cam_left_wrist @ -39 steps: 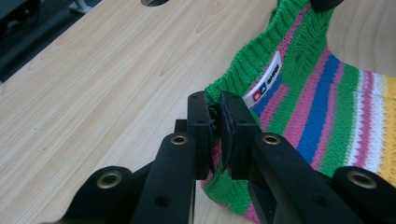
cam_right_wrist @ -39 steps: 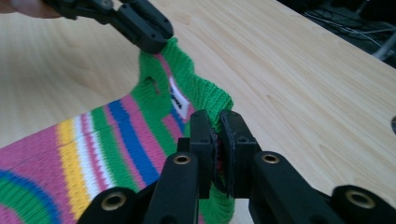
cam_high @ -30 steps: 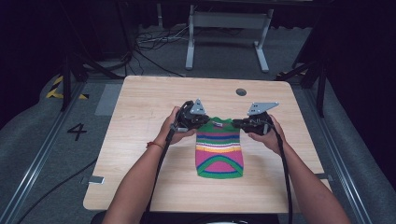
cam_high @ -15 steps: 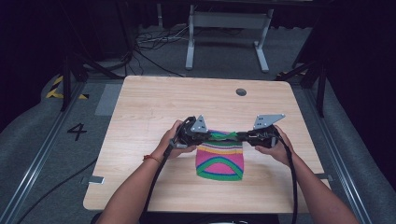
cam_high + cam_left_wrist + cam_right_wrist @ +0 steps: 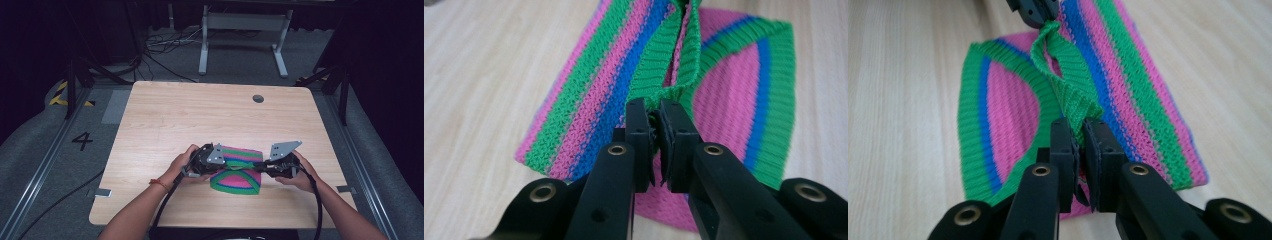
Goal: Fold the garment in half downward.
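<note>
A striped knitted cloth in pink, green and blue lies on the near half of the wooden table, a little right of its middle, with both tongs meeting it from opposite sides. The left gripper comes in from the left, held in the person's left hand, and the right gripper comes in from the right, held in the right hand; the cloth sits between the two hands, partly under the tools. In the left gripper view the jaws are drawn nearly together, pinching the green ribbed edge of the cloth, which rises off the layer beneath as a raised fold running away from the tips. In the right gripper view the jaws are likewise almost closed, clamped on the same green ribbed band, and the tip of the other gripper shows at the far end of that band, gripping it too. The band thus stretches between the two pairs of tips, lifted slightly above the rest of the cloth, which lies flat on the wood. The far part of the cloth shows straight stripes, the near part curved ones. A small dark round hole sits in the table's far right area, well apart from the cloth.
</note>
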